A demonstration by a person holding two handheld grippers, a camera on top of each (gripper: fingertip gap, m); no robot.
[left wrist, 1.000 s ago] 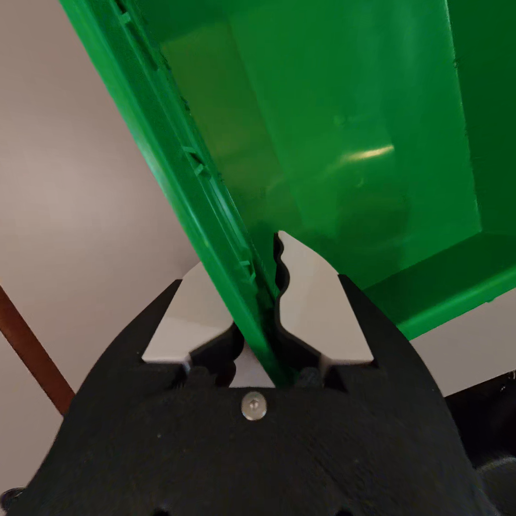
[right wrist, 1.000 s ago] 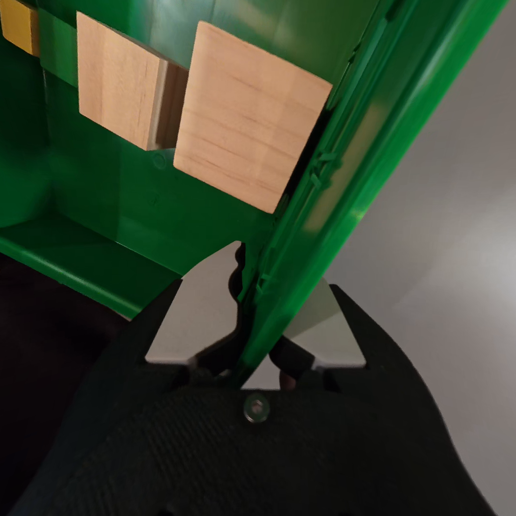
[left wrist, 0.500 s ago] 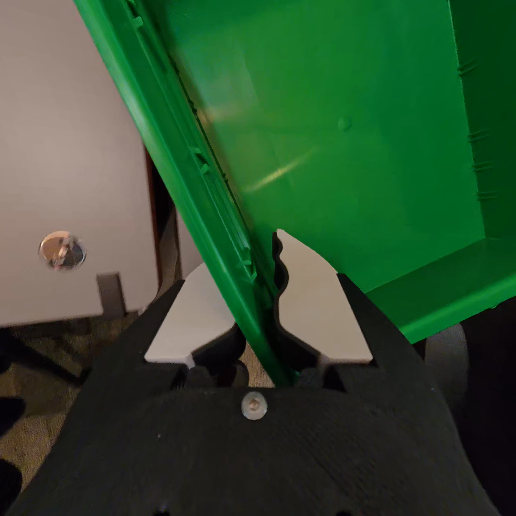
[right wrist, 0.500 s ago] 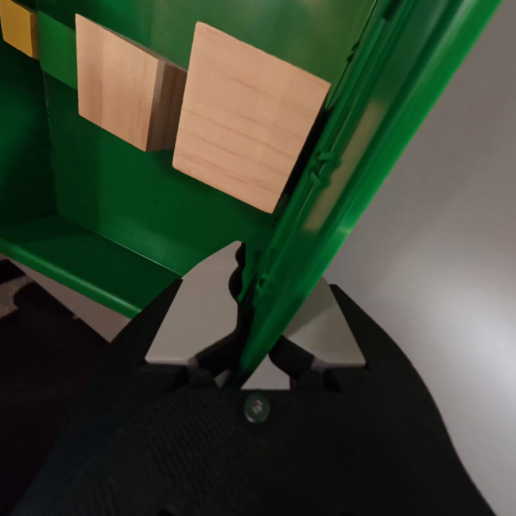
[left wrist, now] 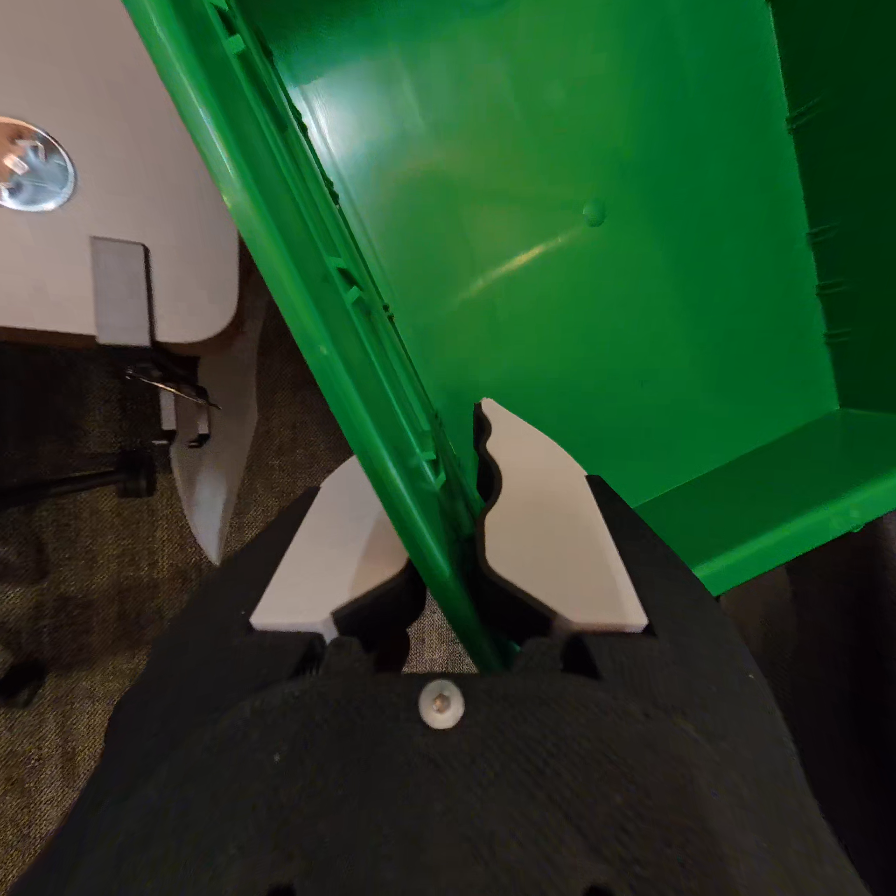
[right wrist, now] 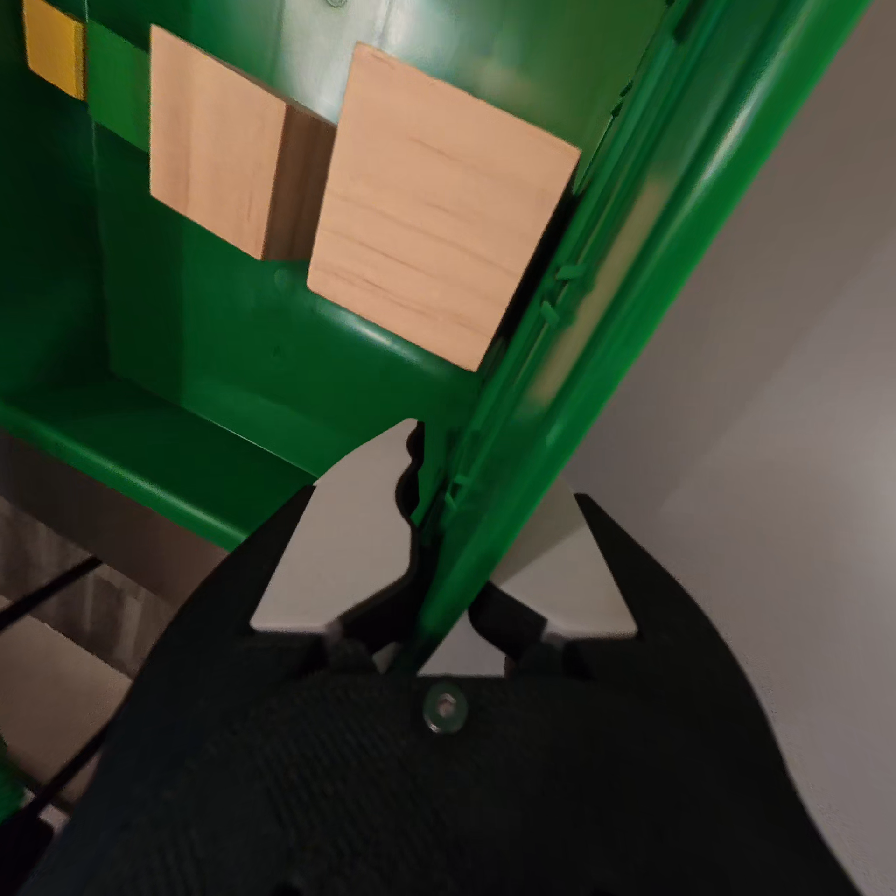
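While both grippers clamped the green bin, my left gripper pinched its side wall. My right gripper pinched the opposite wall, two wooden blocks just ahead inside.

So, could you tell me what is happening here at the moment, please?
A person is holding a green plastic bin with two handheld grippers. The left gripper is clamped on one side wall, the right gripper on the opposite one. Inside lie two plain wooden blocks and a yellow block, seen in the right wrist view.
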